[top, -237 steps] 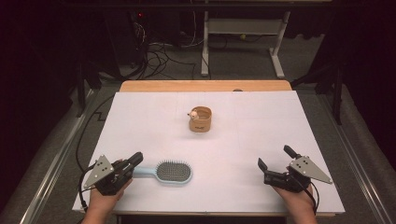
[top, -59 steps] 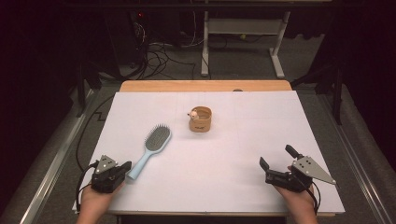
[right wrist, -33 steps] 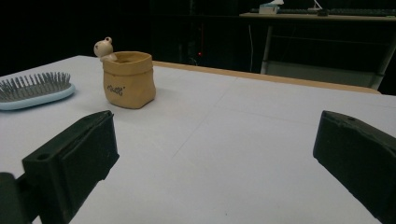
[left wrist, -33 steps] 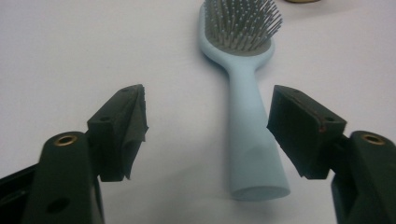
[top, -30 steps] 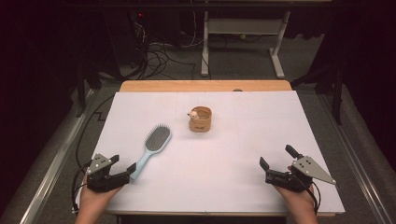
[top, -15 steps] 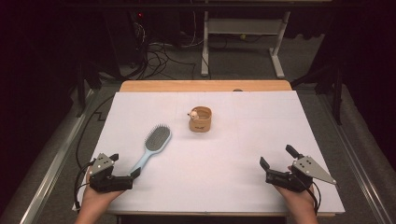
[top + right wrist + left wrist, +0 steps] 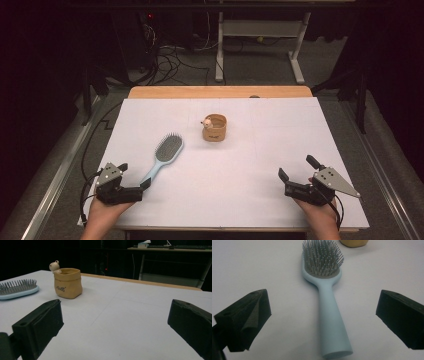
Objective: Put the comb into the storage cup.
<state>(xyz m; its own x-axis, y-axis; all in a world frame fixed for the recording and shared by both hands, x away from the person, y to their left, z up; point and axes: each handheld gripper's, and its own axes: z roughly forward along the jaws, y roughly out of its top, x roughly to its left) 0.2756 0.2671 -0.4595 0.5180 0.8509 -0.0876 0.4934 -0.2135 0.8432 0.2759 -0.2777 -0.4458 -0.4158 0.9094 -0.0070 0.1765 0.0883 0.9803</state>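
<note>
The pale-blue plastic hairbrush (image 7: 329,302) is shown just released between the left tongs (image 7: 322,322), newly spread apart; withdrawal is judged next, right tongs (image 7: 112,332) resting apart.

A pale blue hairbrush (image 7: 162,158) with grey bristles lies flat on the white table — bristles up, handle angled toward the near left corner, oval head pointing away.

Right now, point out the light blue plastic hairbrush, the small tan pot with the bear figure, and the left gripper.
light blue plastic hairbrush (image 7: 331,315), left gripper view, handle.
small tan pot (image 7: 215,129), high view, front wall.
left gripper (image 7: 134,181), high view, between its open jaws.
</note>
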